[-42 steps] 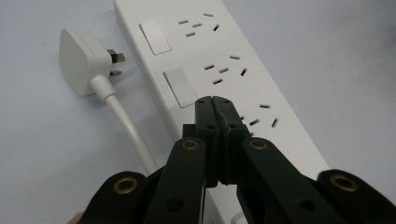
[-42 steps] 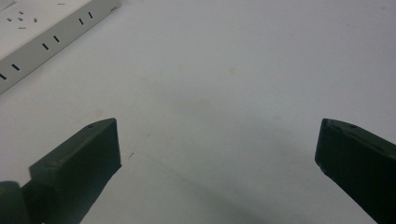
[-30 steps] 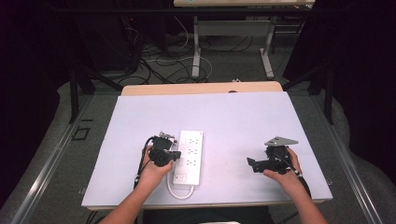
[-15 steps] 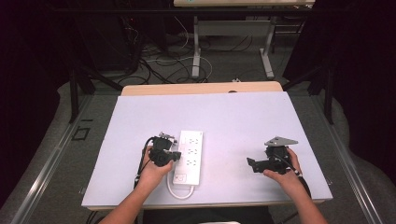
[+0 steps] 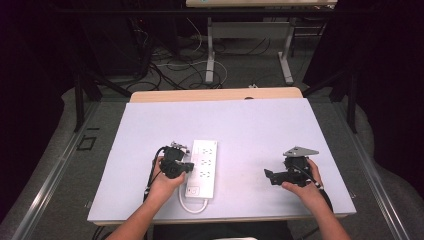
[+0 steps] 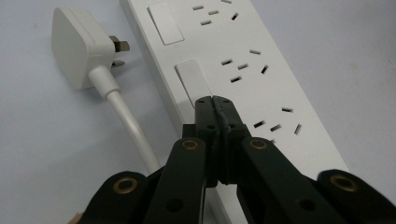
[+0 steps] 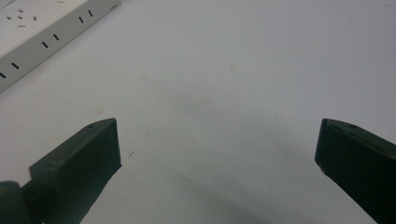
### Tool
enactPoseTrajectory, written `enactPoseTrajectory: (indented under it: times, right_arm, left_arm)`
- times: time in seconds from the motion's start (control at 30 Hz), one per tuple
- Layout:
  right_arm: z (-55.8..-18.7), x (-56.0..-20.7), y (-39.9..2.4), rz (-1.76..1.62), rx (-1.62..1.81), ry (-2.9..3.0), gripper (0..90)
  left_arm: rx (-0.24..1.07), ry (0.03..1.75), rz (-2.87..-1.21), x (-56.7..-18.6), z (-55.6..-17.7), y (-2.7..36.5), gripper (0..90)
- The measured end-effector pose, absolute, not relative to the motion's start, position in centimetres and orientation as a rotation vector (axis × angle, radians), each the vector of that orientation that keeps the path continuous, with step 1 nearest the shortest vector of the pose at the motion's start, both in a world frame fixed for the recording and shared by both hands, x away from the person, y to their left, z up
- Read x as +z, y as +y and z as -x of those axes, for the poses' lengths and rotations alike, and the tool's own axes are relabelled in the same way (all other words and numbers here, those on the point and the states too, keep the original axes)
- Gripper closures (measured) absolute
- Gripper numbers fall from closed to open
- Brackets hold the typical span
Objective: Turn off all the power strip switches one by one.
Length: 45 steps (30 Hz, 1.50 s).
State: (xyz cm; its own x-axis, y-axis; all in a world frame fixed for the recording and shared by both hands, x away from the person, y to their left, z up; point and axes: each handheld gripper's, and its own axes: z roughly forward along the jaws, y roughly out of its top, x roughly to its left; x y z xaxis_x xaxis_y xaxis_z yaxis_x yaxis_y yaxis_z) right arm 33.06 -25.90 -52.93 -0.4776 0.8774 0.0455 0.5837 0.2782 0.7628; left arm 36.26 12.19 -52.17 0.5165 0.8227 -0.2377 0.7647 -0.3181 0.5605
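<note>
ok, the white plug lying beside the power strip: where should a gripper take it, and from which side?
Probably the plug body, across its two flat faces, coming from above. It lies flat on the table next to the power strip, prongs pointing at the strip and the cord leaving its other end, so those ends are poor grips. The right gripper is open and free; the left gripper is shut over a switch.

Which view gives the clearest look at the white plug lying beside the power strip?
The left gripper view: the plug lies large and sharp, prongs toward the power strip, its cable running down beside the shut left tool. In the high view its spot falls behind the left hand. The right gripper view catches a corner of the strip.
</note>
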Motion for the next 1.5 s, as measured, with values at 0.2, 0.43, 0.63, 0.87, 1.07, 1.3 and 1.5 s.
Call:
enactPoseTrajectory:
  times: [0.2,0.43,0.63,0.87,1.07,1.3,1.5]
  right_arm:
    - [-33.0,-52.9,-25.8,-1.324,1.038,2.169,0.0]
    - [-33.0,-53.0,-25.9,-1.323,1.042,2.17,0.0]
    - [-33.1,-52.9,-25.9,-1.318,1.039,2.169,0.0]
    - [-33.0,-52.9,-25.9,-1.329,1.043,2.168,0.0]
    - [-33.0,-52.9,-26.0,-1.325,1.047,2.166,0.0]
    - [-33.1,-52.9,-26.0,-1.321,1.047,2.166,0.0]
    - [-33.1,-52.9,-26.0,-1.322,1.046,2.165,0.0]
  left_arm:
    - [0.129,1.29,-2.142,-52.3,-36.3,12.0,90.0]
    - [0.117,1.304,-2.126,-52.4,-36.3,12.1,90.0]
    - [0.122,1.292,-2.132,-52.4,-36.3,12.1,90.0]
    - [0.13,1.295,-2.137,-52.3,-36.4,11.9,90.0]
    - [0.133,1.295,-2.136,-51.9,-36.6,11.8,90.0]
    - [0.146,1.276,-2.13,-51.2,-37.0,11.5,90.0]
    - [0.149,1.281,-2.112,-50.6,-37.3,11.3,90.0]
